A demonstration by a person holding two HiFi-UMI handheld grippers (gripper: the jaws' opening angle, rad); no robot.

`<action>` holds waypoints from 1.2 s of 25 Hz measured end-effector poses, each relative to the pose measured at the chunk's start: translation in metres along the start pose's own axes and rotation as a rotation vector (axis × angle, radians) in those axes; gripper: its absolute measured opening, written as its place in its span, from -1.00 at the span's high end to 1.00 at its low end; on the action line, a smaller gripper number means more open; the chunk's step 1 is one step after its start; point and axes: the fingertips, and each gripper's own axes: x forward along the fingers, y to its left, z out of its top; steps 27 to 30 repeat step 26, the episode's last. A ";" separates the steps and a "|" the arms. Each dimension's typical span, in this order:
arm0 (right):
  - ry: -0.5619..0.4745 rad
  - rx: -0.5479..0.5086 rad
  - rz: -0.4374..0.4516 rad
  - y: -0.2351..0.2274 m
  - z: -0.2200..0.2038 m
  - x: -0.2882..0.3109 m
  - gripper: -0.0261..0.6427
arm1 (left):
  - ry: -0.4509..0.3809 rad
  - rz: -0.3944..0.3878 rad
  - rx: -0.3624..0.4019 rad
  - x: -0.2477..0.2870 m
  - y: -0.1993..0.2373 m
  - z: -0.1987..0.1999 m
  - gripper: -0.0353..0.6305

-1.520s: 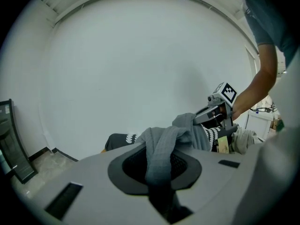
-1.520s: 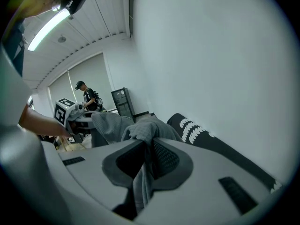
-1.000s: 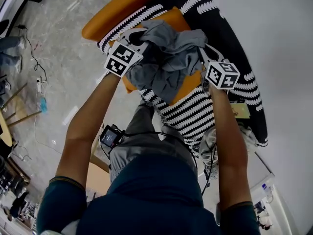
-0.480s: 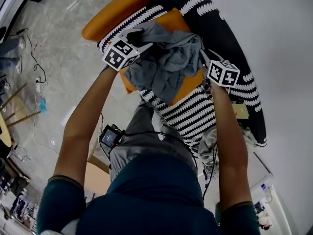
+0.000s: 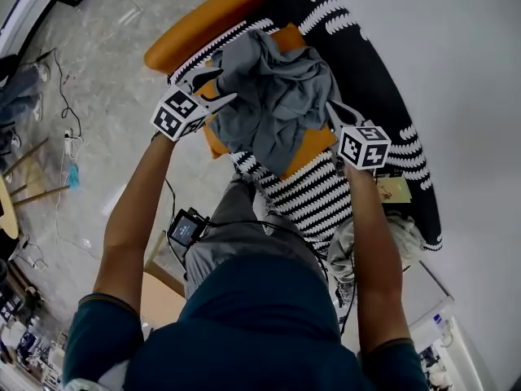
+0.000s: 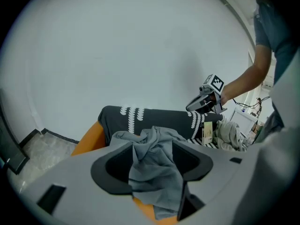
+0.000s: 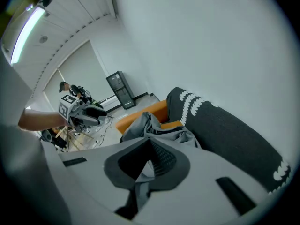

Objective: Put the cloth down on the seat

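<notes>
The left claw [image 5: 216, 90] stood open, its 2 jaws spread wide after having just been opening. In the left gripper view the grey cloth [image 6: 154, 168] showed in the gap between them, but neither pad pressed on it. The right claw [image 7: 147, 165] was closed on a fold of the same cloth. In the right gripper view the ribbed pad [image 7: 161, 158] met the fabric, and a strip of it ran down out of the pinch. In the head view the left claw sat at the cloth's left edge and the right claw at its right edge, with 1 forearm behind each. The cloth lay crumpled in 1 heap on an orange cushion [image 5: 313, 147] and covered most of it. The cushion rested on the seat [image 5: 313, 198], which carried a black-and-white striped cover. An orange armrest [image 5: 203, 23] ran along the seat on the left claw's side. A black backrest [image 5: 383, 80] with white markings stood behind the cushion, against a white wall [image 5: 464, 47]. A pale bundle of fabric [image 5: 403, 235] lay beside the person's right forearm, at the edge of the striped cover. The floor [image 5: 98, 80] on the left claw's side was grey marbled stone.
</notes>
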 end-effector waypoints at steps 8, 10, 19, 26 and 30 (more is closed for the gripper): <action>0.069 0.059 0.048 0.010 -0.068 -0.041 0.88 | 0.103 0.096 -0.111 -0.051 -0.037 -0.078 0.18; 0.091 0.060 0.050 0.007 -0.090 -0.056 0.88 | 0.104 0.132 -0.133 -0.063 -0.042 -0.085 0.20; 0.267 0.167 -0.006 -0.022 -0.249 -0.150 0.88 | 0.083 0.294 -0.327 -0.116 -0.068 -0.115 0.30; 0.465 0.253 -0.051 -0.023 -0.400 -0.243 0.88 | 0.163 0.436 -0.475 -0.178 -0.116 -0.195 0.41; 0.465 0.253 -0.051 -0.023 -0.400 -0.243 0.88 | 0.163 0.436 -0.475 -0.178 -0.116 -0.195 0.41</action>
